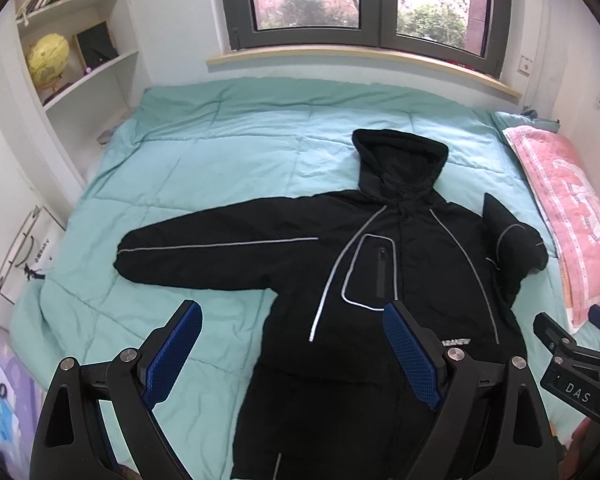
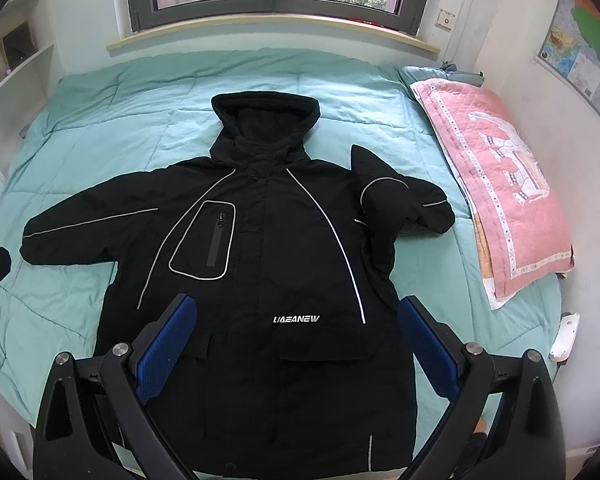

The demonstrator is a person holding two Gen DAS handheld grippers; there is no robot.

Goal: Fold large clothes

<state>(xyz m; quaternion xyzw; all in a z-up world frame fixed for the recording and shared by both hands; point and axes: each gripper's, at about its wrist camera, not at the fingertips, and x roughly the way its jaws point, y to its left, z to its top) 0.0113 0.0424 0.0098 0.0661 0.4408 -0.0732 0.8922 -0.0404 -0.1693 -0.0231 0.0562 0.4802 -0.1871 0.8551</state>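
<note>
Jacket first: black, hooded, with grey piping, it lies face up on the bed, hem at the near edge and hood towards the window edge. The right gripper hangs above the jacket's lower front, its blue pads spread wide, nothing between them. The left gripper hovers over the jacket's left side and the bare quilt beside it, likewise wide open and empty. One sleeve stretches flat towards the shelf side of the bed; the other sleeve is bunched and bent back near the pink pillow at the right edge.
</note>
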